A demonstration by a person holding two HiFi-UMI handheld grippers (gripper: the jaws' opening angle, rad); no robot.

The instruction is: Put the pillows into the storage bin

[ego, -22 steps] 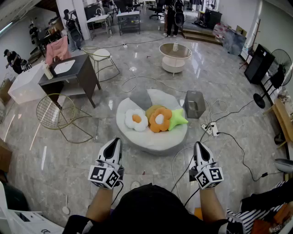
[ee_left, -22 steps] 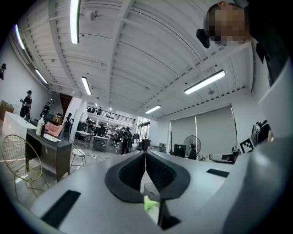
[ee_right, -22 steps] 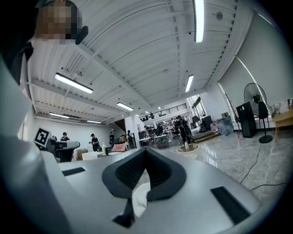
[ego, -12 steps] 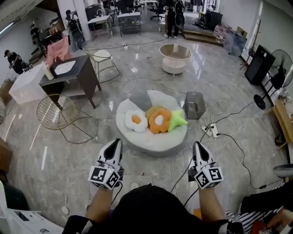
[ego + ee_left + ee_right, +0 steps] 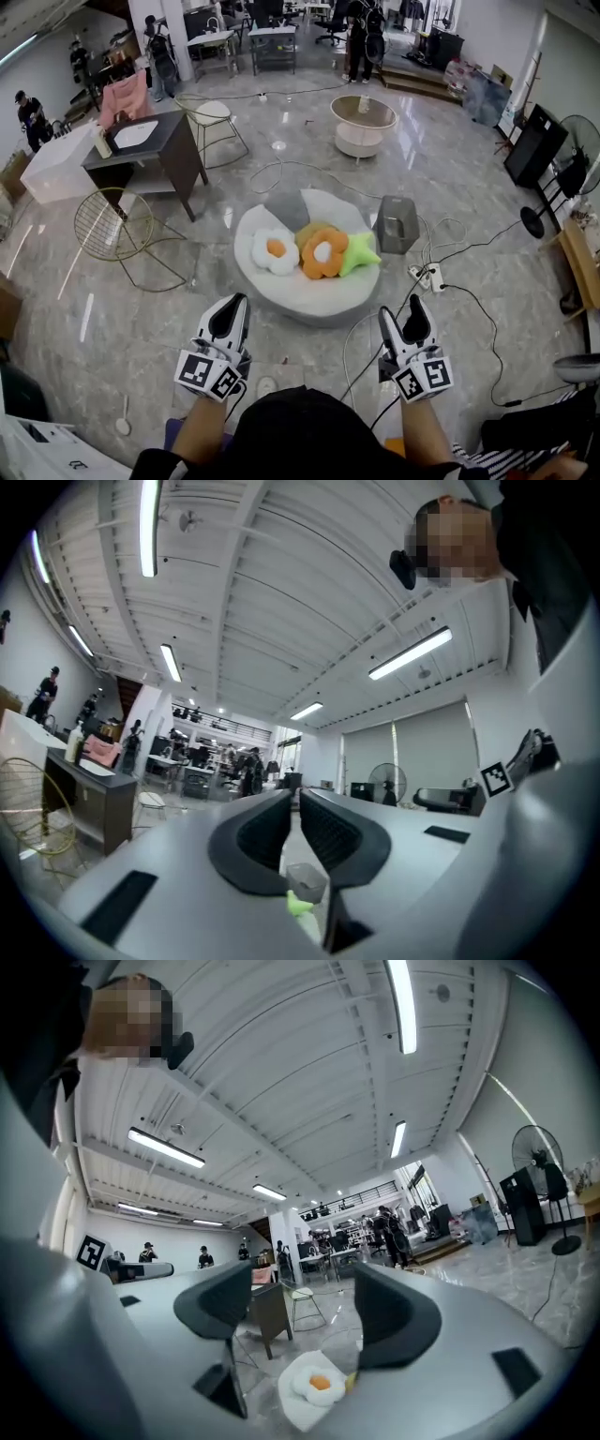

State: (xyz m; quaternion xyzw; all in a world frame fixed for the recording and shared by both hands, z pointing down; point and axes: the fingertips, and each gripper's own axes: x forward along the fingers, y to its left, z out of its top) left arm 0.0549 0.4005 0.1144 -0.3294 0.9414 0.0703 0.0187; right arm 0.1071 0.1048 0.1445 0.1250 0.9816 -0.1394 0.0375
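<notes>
A person stands on a glossy grey stone floor [image 5: 141, 309], one gripper in each hand, both held about level and aimed forward. The left gripper [image 5: 232, 307] has its jaws pressed together with nothing in them. The right gripper [image 5: 413, 313] has its jaws spread and holds nothing.

Ahead lies a round white cushion [image 5: 309, 292]. On it three pillows sit in a row, touching: a white flower pillow [image 5: 272, 250], an orange flower pillow [image 5: 324, 254] and a green star pillow [image 5: 360, 255]. A grey pillow [image 5: 286, 207] lies behind them, toward the cushion's far rim.

The storage bin [image 5: 397, 225] – grey, open at the top – stands on the floor just beside the cushion's right edge; whether the two touch cannot be told.

A strip of bare floor separates both grippers from the cushion's near rim. To the right, cables [image 5: 473, 305] loop across the floor and a power strip [image 5: 426, 277] lies near the bin. To the left a gold wire chair [image 5: 114, 225] stands apart from the cushion, with a dark desk [image 5: 150, 150] behind it. Beyond the cushion, open floor reaches a round coffee table [image 5: 363, 120].
</notes>
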